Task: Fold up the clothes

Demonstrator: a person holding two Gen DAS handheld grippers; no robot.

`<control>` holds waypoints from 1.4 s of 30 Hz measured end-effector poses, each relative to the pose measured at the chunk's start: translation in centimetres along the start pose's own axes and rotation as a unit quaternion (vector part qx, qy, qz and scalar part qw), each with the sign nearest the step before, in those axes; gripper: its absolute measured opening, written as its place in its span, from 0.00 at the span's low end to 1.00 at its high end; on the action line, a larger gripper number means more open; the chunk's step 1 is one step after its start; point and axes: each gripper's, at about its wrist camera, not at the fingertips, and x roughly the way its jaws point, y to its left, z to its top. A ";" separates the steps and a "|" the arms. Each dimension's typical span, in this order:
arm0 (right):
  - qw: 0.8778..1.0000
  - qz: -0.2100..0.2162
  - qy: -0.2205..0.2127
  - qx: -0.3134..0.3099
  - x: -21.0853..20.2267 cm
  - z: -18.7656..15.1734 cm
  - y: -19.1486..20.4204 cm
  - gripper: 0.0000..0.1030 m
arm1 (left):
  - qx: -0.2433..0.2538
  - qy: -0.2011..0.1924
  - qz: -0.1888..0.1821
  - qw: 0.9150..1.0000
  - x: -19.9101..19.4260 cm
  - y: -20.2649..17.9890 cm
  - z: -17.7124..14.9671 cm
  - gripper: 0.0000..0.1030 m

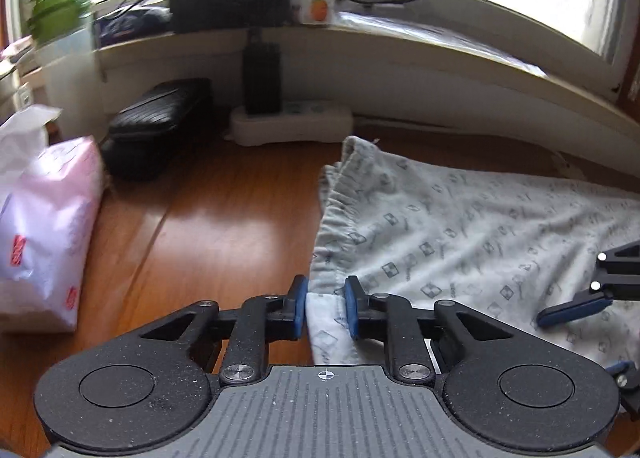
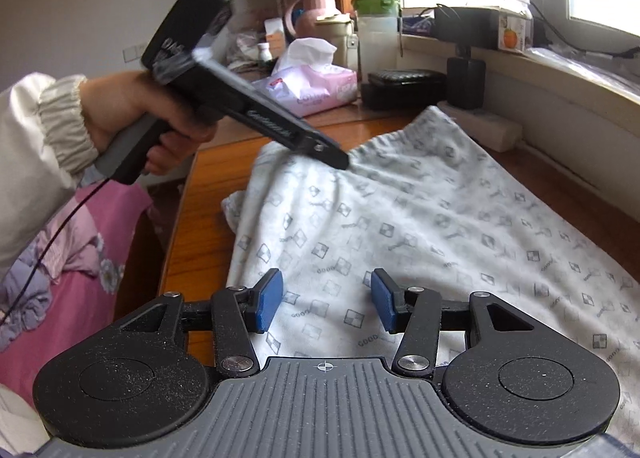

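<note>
Wooden tabletop ran up to a windowsill, and a pale printed garment lay spread across its right part, the gathered waistband toward the left edge of the cloth. From the left wrist view, the left gripper had its blue pads closed onto a fold at the garment's near corner, cloth pinched between them. That view alone showed a white power strip against the wall, with a black case beside it and a pink tissue pack at the far left; the right gripper's blue finger only poked in at the right edge.

The right wrist view gave the rest: the right gripper hovered over the garment with its jaws spread apart, nothing between them. It also showed a person's hand in a gathered white cuff holding the left tool's handle, a floral pink bedspread beside the table, and a green-lidded bottle by the sill.
</note>
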 end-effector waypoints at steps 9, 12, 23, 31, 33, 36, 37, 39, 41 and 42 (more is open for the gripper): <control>0.995 -0.074 -0.061 0.035 -7.9 -0.4 -3.0 0.51 | -0.032 -0.099 0.030 0.994 -3.7 -1.2 2.2 0.72; 0.989 -0.125 -0.073 0.036 -12.7 -2.2 -4.6 0.56 | -0.017 -0.122 -0.011 0.992 -3.1 -4.5 3.9 0.78; 0.942 -0.302 -0.061 0.133 -26.0 -14.3 -9.4 0.54 | 0.003 -0.102 -0.146 0.984 7.1 -18.7 6.6 0.99; 0.867 -0.444 -0.073 0.212 -37.8 -23.3 -10.5 0.31 | 0.051 -0.072 -0.170 0.981 10.4 -23.0 5.1 1.00; 0.831 -0.493 -0.072 0.247 -40.9 -26.0 -11.1 0.31 | 0.063 -0.065 -0.176 0.980 11.2 -23.9 4.7 1.00; 0.776 -0.533 -0.092 0.324 -46.1 -30.1 -12.0 0.31 | 0.065 -0.053 -0.179 0.980 12.0 -24.5 4.4 1.00; 0.757 -0.542 -0.106 0.349 -47.6 -31.4 -12.1 0.31 | 0.058 -0.048 -0.173 0.982 12.2 -24.4 4.5 1.00; 0.716 -0.557 -0.134 0.399 -50.7 -33.9 -12.4 0.32 | 0.055 -0.043 -0.168 0.983 12.4 -24.4 4.7 1.00; 0.685 -0.560 -0.153 0.441 -52.5 -35.8 -12.6 0.32 | 0.056 -0.041 -0.166 0.984 12.5 -24.5 4.9 1.00; 0.672 -0.558 -0.163 0.459 -53.3 -36.7 -12.7 0.32 | 0.057 -0.041 -0.165 0.984 12.5 -24.5 4.9 1.00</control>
